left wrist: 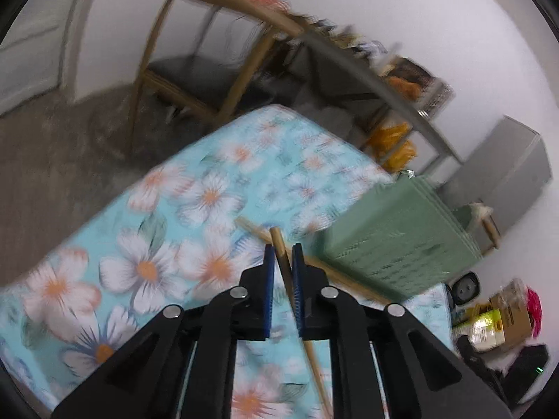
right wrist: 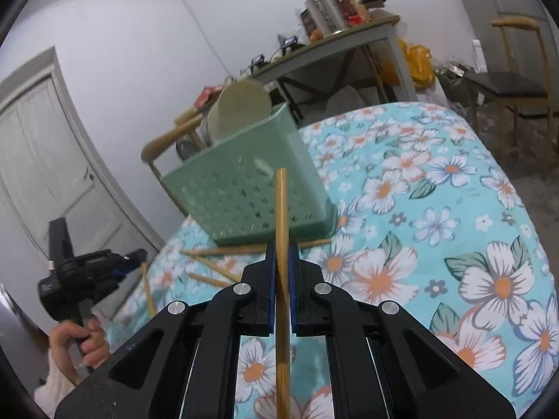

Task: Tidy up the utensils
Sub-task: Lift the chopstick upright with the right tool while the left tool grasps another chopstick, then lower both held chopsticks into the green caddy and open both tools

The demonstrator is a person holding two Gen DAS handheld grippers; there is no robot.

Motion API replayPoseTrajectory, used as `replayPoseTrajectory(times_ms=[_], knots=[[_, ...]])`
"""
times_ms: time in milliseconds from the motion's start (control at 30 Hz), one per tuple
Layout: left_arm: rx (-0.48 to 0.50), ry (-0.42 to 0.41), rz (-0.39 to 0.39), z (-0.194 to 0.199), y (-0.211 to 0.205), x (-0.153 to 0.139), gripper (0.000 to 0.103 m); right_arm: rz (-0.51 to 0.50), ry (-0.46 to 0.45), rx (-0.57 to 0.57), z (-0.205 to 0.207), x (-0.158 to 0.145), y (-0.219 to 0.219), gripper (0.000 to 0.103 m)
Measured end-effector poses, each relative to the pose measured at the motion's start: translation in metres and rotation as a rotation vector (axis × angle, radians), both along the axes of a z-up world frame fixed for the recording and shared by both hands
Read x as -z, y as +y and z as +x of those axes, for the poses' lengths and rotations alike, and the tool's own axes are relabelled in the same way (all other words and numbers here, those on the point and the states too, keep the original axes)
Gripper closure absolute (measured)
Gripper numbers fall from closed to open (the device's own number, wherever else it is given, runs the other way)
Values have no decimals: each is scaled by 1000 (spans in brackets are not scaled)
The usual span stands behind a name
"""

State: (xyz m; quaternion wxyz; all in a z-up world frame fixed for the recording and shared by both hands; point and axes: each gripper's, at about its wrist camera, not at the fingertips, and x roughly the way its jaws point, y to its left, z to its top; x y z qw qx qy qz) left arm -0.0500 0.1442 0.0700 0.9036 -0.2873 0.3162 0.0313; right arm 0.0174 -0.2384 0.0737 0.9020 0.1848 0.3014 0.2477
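Note:
My left gripper is shut on a wooden chopstick that runs between the blue pads, above the floral table. My right gripper is shut on another wooden chopstick, held upright in front of the green perforated basket. The basket also shows in the left wrist view. Several loose chopsticks lie on the cloth by the basket's base. One more chopstick lies along the basket in the left view. The left gripper, hand-held, shows at the left of the right wrist view.
The table has a turquoise floral cloth. Round plates stand in the basket. A wooden chair, a cluttered grey side table and a white door surround the table. A grey cabinet stands behind the basket.

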Motion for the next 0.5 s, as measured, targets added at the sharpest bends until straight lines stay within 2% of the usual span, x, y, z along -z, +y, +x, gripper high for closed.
replayPoseTrajectory(times_ms=[167, 267, 367, 500], knots=[[88, -178, 92, -6, -28, -83, 98, 70, 24, 27, 10, 2, -11, 98], [112, -250, 119, -1, -39, -118, 98, 79, -2, 27, 10, -5, -10, 98], [107, -310, 155, 8, -44, -147, 98, 84, -41, 27, 9, -11, -11, 98], [67, -394, 161, 13, -37, -182, 98, 146, -28, 27, 14, -9, -15, 98]])
